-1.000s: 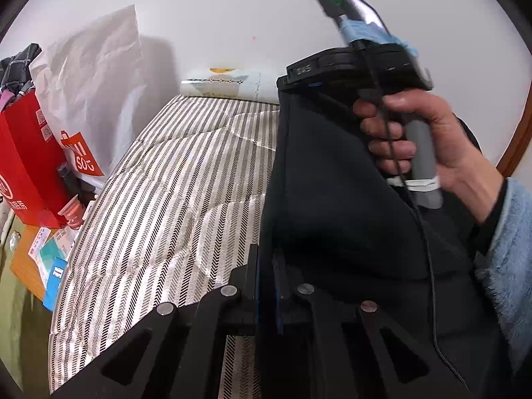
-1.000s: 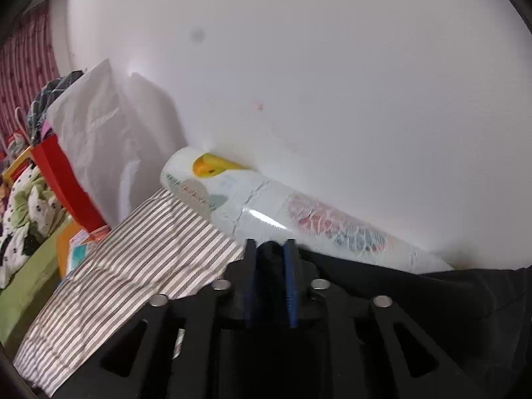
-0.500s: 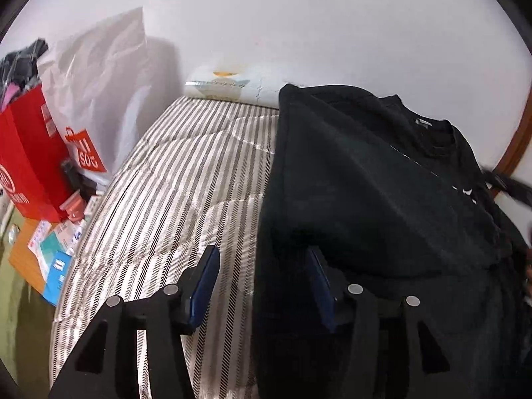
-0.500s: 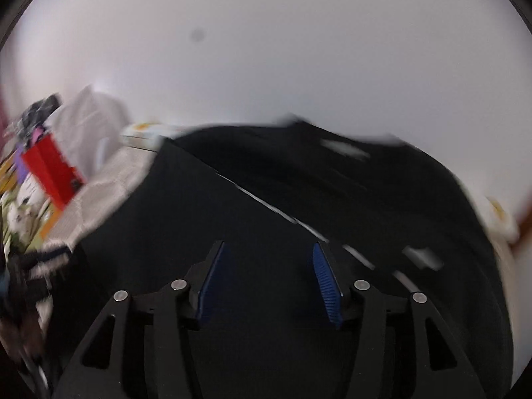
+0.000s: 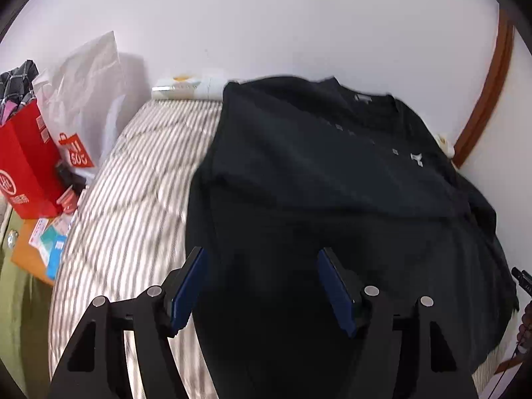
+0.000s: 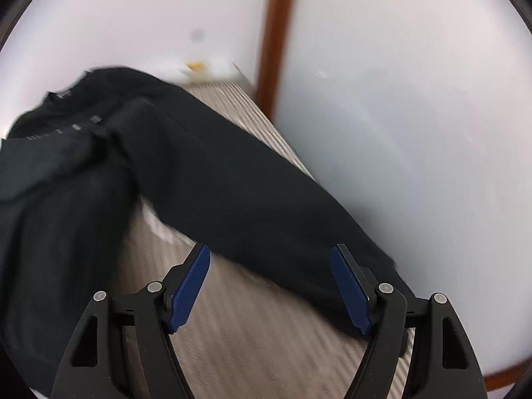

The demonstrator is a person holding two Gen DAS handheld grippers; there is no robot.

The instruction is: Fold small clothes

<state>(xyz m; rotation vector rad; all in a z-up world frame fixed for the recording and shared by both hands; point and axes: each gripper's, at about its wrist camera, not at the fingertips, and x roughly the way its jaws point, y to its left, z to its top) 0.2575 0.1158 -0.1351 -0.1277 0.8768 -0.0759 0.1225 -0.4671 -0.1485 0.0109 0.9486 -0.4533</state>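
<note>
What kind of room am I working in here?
Most likely a home bedroom: a striped mattress against a plain white wall, shopping bags piled beside it, and a black sweater spread out.

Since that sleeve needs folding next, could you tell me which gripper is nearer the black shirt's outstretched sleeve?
Right. The right gripper hangs open just over the sleeve; the left gripper, also open, is over the shirt's body.

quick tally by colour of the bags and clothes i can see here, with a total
Black: 1, the shirt
Red: 1, the red bag
White: 1, the white bag
Total: 3
</note>
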